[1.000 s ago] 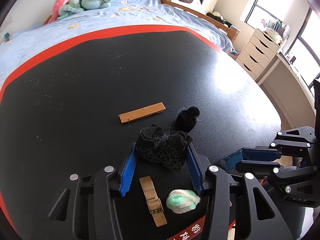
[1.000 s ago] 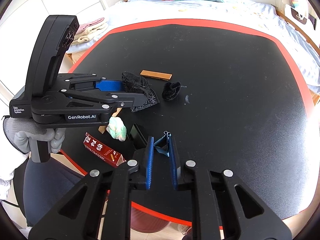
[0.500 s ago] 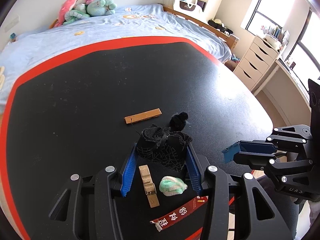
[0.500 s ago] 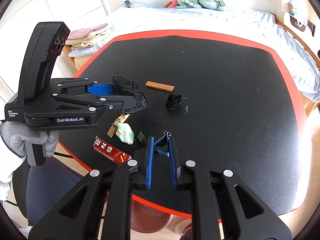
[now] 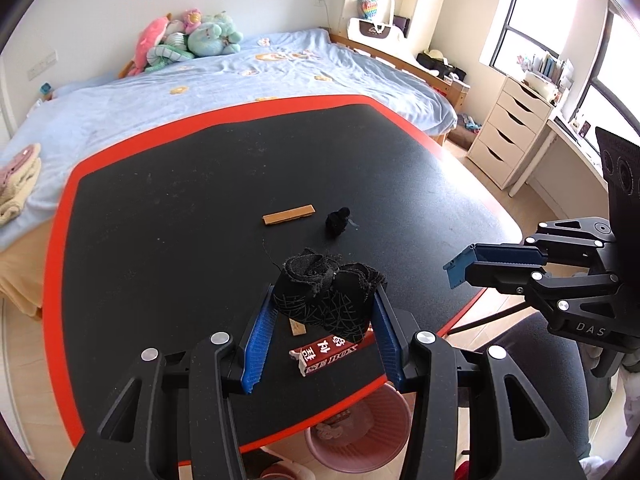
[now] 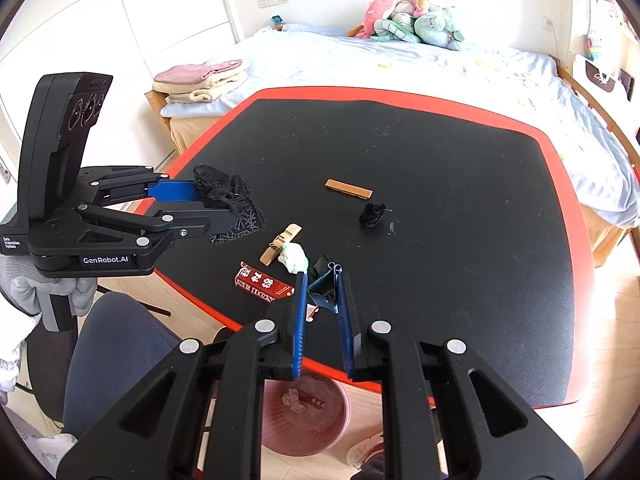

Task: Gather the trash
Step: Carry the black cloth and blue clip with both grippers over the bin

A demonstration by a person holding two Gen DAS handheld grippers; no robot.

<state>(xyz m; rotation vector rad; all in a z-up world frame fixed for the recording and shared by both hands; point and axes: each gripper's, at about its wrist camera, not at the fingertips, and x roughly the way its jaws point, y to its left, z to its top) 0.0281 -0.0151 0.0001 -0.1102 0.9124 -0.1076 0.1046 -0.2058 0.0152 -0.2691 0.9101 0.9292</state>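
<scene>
My left gripper (image 5: 322, 300) is shut on a crumpled black cloth (image 5: 326, 296) and holds it above the near edge of the black table (image 5: 160, 240). It shows in the right wrist view (image 6: 218, 204), with the cloth (image 6: 230, 204) at the table's left edge. My right gripper (image 6: 322, 280) is shut on a dark blue binder clip (image 6: 326, 286), also near the front edge. A pink trash bin (image 6: 308, 416) stands on the floor below the table edge, also in the left wrist view (image 5: 360, 436).
On the table lie a red packet (image 6: 262, 284), a wooden clothespin (image 6: 280, 242), a white-green wad (image 6: 294, 258), a brown strip (image 6: 348, 189) and a small black lump (image 6: 372, 215). A dark chair (image 6: 116, 356) stands by the front edge. A bed (image 5: 200, 92) is behind.
My left gripper has lifted the black cloth up and pulled it back toward the table's near edge. My right gripper has also risen with the clip; the bin below has come into view.
</scene>
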